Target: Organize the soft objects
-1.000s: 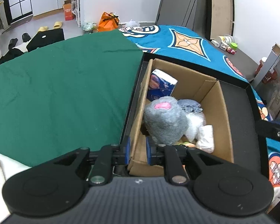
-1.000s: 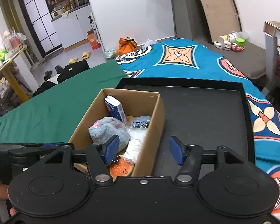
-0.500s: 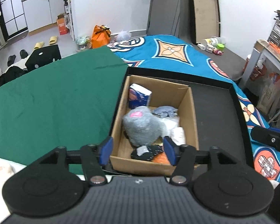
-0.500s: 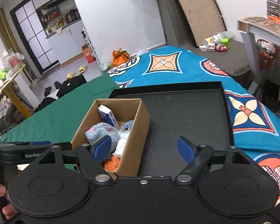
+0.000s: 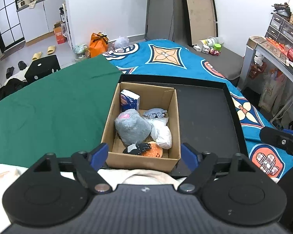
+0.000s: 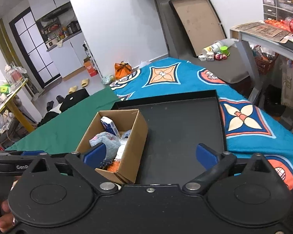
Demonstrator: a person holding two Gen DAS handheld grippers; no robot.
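Cardboard box [image 5: 142, 157] at the left end of the black tray [image 5: 205, 120], holding the soft objects: grey plush [image 5: 132, 128], white bundle [image 5: 163, 134], orange toy [image 5: 153, 152]. Packing appears complete; any next move would need a fresh target. Left gripper [image 5: 144, 153] and right gripper [image 6: 149, 154] hover near the box, both spread wide and empty.

Place: a lived-in home, one room open to a kitchen.
Kitchen: white cabinets [image 6: 72, 52] with a counter of appliances [image 6: 68, 29].
Floor: yellow slippers [image 5: 44, 51], black shoes [image 5: 15, 68], an orange bag [image 5: 98, 43].
Bedding: a patterned blue blanket [image 5: 166, 60].
Storage: a cluttered shelf [image 5: 273, 46] with drawers [image 5: 281, 29].
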